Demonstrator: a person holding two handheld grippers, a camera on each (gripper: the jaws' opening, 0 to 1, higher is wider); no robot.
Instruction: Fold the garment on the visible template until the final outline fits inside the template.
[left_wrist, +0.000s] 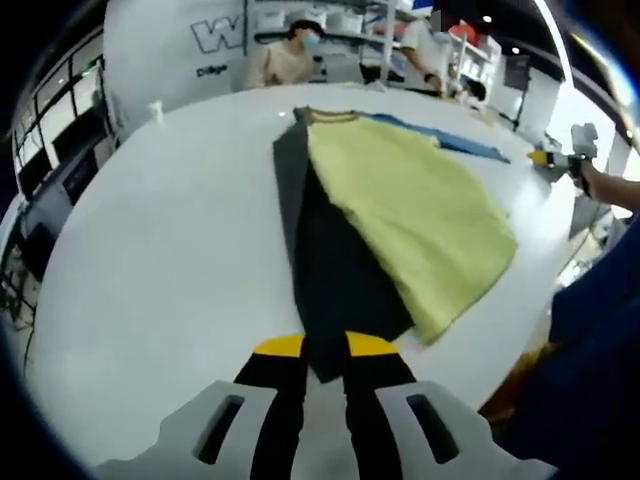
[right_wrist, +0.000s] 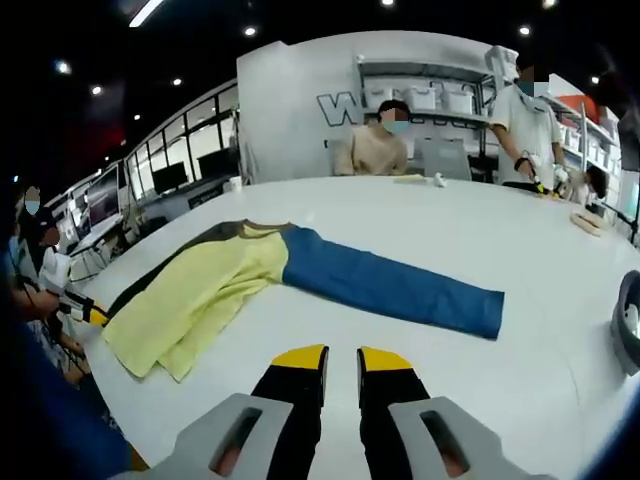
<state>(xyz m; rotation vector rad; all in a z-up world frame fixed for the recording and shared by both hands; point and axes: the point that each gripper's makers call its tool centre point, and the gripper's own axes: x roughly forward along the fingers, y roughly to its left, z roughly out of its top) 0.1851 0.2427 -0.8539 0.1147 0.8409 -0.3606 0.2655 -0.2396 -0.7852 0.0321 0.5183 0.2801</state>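
A garment (left_wrist: 410, 200) lies on the white table (left_wrist: 170, 260), with a yellow-green body, a dark grey panel (left_wrist: 340, 270) along one side and a blue sleeve (right_wrist: 390, 285) stretched flat away from it. My left gripper (left_wrist: 325, 350) is shut on the dark panel's near corner, and the fabric runs down between its yellow-tipped jaws. It appears in the right gripper view as the left gripper (right_wrist: 85, 312) at the garment's (right_wrist: 200, 290) far left edge. My right gripper (right_wrist: 343, 360) hovers over bare table short of the sleeve, jaws close together with nothing between them. It appears small as the right gripper (left_wrist: 560, 158) in the left gripper view.
A person sits at the table's far side (right_wrist: 385, 140) and another stands at shelves (right_wrist: 525, 110). Small items (right_wrist: 585, 222) lie near the far right edge. A round dark object (right_wrist: 630, 320) is at the right edge. A blue sleeve of the person holding the grippers (left_wrist: 600, 350) is close by.
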